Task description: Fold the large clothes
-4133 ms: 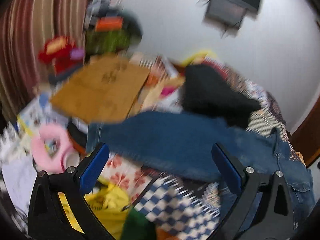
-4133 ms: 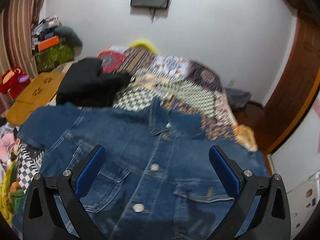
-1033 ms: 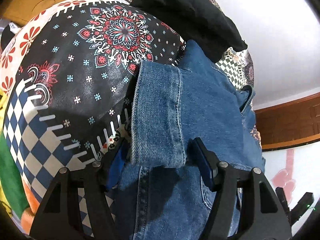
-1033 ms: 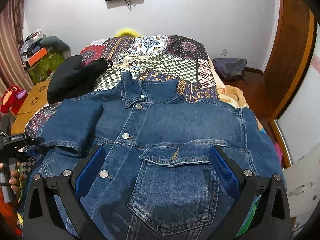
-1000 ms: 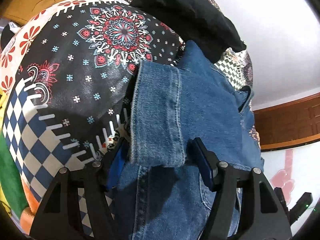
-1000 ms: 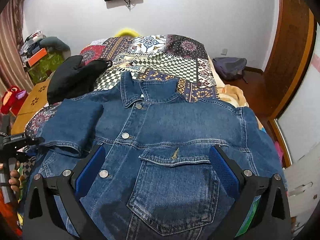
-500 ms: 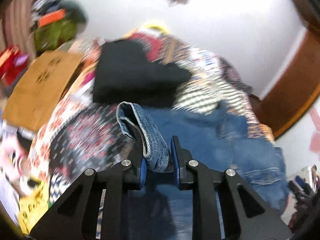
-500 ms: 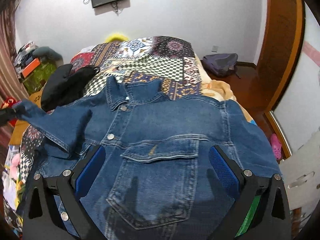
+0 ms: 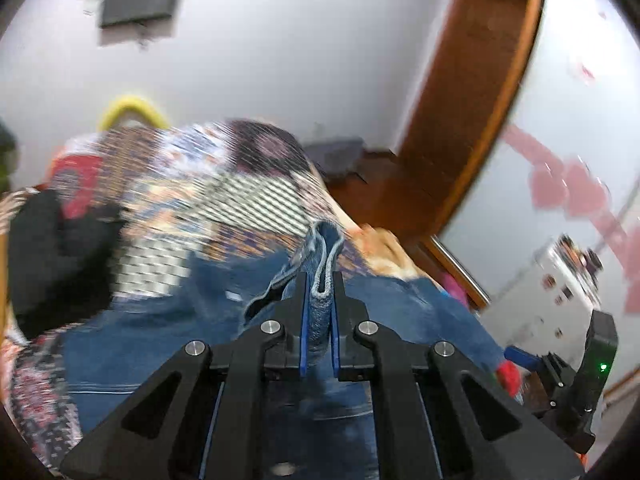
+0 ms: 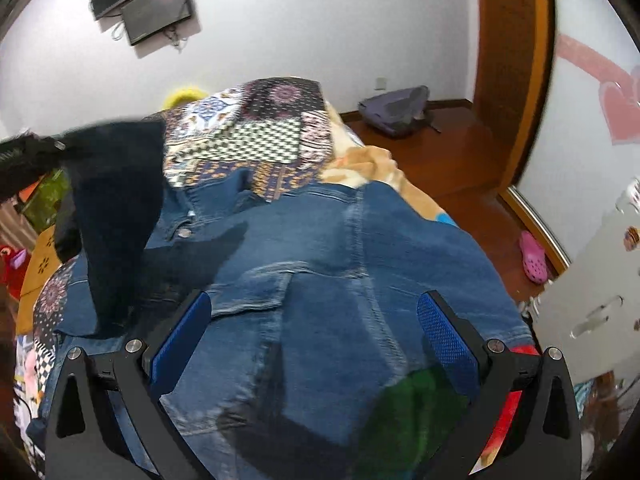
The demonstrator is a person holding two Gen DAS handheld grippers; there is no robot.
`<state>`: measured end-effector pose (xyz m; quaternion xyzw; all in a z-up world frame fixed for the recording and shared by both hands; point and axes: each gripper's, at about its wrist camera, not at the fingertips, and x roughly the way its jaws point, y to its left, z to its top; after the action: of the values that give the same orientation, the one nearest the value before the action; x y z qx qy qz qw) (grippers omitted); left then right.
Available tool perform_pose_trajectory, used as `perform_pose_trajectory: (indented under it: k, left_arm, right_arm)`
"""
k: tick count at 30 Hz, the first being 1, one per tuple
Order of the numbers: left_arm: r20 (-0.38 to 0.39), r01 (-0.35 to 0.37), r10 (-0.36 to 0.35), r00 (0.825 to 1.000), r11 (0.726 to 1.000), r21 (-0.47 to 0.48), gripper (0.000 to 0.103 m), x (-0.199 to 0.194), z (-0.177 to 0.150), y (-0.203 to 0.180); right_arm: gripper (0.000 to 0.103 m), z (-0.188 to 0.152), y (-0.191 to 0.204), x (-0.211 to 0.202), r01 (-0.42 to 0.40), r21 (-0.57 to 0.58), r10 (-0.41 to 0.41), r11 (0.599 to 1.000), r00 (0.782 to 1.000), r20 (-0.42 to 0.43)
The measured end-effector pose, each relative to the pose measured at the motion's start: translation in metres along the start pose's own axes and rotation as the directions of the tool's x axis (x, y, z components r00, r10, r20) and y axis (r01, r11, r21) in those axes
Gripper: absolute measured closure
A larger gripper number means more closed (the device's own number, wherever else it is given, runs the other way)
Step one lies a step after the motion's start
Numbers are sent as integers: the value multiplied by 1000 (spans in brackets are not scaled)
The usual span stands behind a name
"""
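Note:
A blue denim jacket point(image 10: 340, 260) lies front up on the patchwork bedspread point(image 10: 256, 128). My left gripper point(image 9: 320, 280) has its jaws closing tight on the jacket's sleeve cuff point(image 9: 324, 256), and the pads press on the denim. In the right wrist view that sleeve point(image 10: 116, 208) hangs lifted above the jacket's left side, held up by the left gripper point(image 10: 28, 156). My right gripper point(image 10: 314, 300) stands open over the jacket's right chest and side, with nothing between its fingers.
A black garment point(image 9: 48, 256) lies on the bed at the left. A grey backpack point(image 10: 396, 112) and a pink shoe point(image 10: 534, 258) are on the wooden floor to the right. A white cabinet point(image 10: 592, 300) stands at the right and a screen point(image 10: 148, 0) hangs on the far wall.
My left gripper shut on the sleeve cuff, lifted it off the bed and carried it right over the jacket. The right gripper shifted toward the jacket's right side.

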<state>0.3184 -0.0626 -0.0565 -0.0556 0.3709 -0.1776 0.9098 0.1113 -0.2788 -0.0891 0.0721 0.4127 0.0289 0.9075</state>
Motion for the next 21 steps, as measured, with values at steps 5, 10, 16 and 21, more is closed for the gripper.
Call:
perform_pose_trajectory:
  k: [5,10,16,21]
  left_arm:
    - [-164,63,-64,984,998,-6,96,61,-22,-29]
    - [-319,114,-112,941,993,-11,96,101,-53,-46]
    - [-380,152,-111,918,985,80,79,98,-70,-74]
    - [-283,113,-71,956,985,134,51,63,-62,-73]
  right_arm:
    - [0,-5,-16,0,38,20,-37,999,999,-19]
    - [0,-13,-29,5,52,61,-48,997,997,-54]
    - [0,-23,-40,12,0,155,16,988,995,-100]
    - [0,-20,-51,-3,26,180,-14,983,998,-68]
